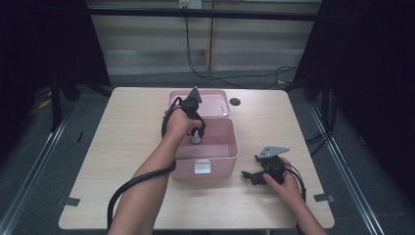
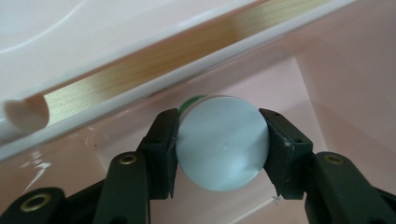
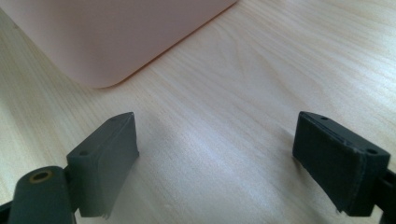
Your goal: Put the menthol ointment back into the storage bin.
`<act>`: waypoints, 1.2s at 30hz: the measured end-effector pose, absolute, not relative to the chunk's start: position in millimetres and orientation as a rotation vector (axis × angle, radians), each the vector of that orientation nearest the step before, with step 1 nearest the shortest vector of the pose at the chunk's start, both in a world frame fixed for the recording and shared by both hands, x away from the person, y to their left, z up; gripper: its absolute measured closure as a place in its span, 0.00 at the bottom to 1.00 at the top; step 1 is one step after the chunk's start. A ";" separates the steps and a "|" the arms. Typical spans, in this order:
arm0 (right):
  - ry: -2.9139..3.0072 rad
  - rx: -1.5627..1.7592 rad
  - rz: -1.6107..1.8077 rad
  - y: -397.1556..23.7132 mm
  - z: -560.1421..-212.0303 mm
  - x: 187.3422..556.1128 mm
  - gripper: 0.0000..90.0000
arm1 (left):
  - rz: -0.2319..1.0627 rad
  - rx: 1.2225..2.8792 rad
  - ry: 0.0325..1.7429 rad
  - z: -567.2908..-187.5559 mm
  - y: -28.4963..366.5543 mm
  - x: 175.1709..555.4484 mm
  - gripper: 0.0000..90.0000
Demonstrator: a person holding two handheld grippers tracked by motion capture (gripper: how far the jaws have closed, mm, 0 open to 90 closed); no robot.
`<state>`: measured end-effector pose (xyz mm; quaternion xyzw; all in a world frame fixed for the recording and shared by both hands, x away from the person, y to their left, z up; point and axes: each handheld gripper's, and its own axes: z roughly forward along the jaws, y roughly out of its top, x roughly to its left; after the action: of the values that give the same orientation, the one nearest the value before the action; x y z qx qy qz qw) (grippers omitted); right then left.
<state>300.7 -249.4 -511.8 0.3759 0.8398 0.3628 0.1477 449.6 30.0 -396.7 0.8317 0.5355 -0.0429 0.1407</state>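
A pink plastic box (image 1: 230, 155) stands open at the table's middle, with its lid (image 1: 215, 100) lying flat behind it. My left gripper (image 1: 195, 138) points down into the box. In the left gripper view its pads (image 2: 163, 144) press on both sides of a round pale-topped container (image 2: 222, 142) with a green edge (image 2: 189, 101), so my left gripper (image 2: 222, 149) is shut on it inside the box (image 2: 327, 84). My right gripper (image 1: 249, 176) rests on the table to the right of the box. Its jaws stand wide apart with only bare wood between them, as my right gripper (image 3: 215, 158) shows.
The wooden table (image 1: 122, 137) has free room left and right of the box. A dark round hole (image 1: 235, 102) sits near the far edge. The box's outer corner (image 3: 116, 37) is just ahead of the right gripper. Cables (image 1: 220, 76) lie on the floor behind the table.
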 end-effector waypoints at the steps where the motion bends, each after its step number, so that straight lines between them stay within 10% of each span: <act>1: 2.416 1.082 1.044 -249.4 -511.8 300.7 0.15 | -0.123 2.397 1.550 -397.7 29.4 449.7 0.56; 36: 2.414 1.082 1.046 -249.3 -512.0 300.7 0.15 | -0.106 2.376 1.604 -429.8 22.2 452.4 0.56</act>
<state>300.7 -249.3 -512.0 0.3762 0.8393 0.3636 0.1481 452.4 22.2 -429.8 0.8205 0.5540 -0.0364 0.1362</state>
